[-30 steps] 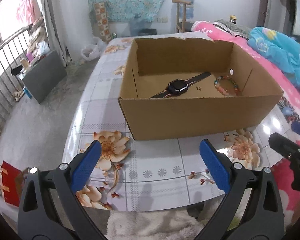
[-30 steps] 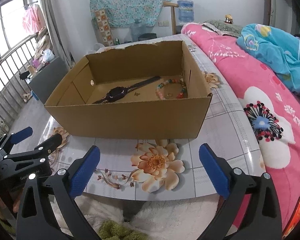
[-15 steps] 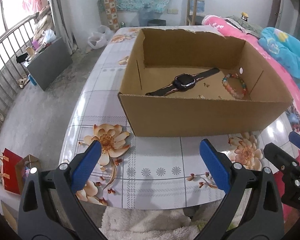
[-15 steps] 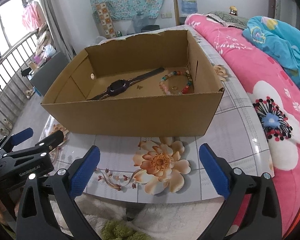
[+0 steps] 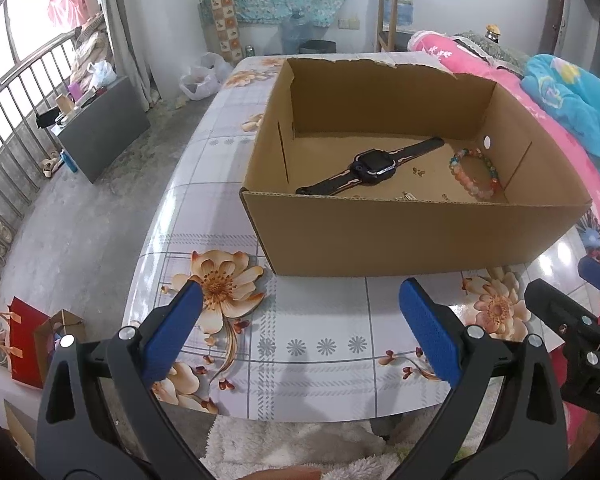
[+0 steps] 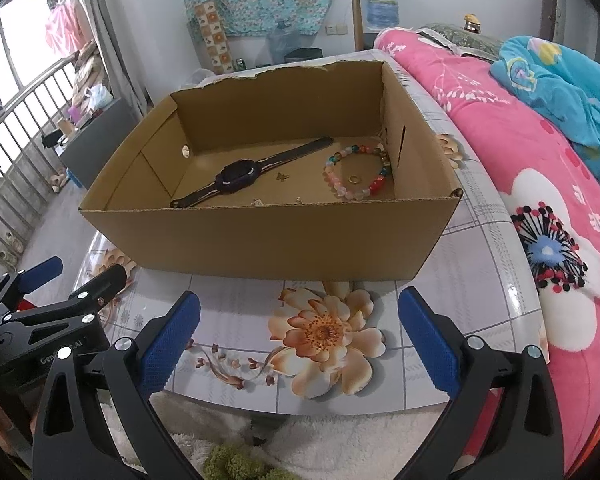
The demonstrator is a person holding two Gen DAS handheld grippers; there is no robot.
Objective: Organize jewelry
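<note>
The open cardboard box (image 5: 412, 236) stands on the flowered surface (image 5: 320, 344) and holds a dark smartwatch (image 5: 372, 166), a beaded bracelet (image 6: 356, 172) ringing a small gold ring (image 6: 353, 179), and tiny earrings (image 6: 281, 176). Left gripper (image 5: 300, 332) and right gripper (image 6: 300, 332) hover before it — jaws wide, empty. Lettering on the tools is only partly legible.

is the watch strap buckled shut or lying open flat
Open and flat: the watch lies on the floor of the cardboard box, its two strap halves stretched out straight to either side.
</note>
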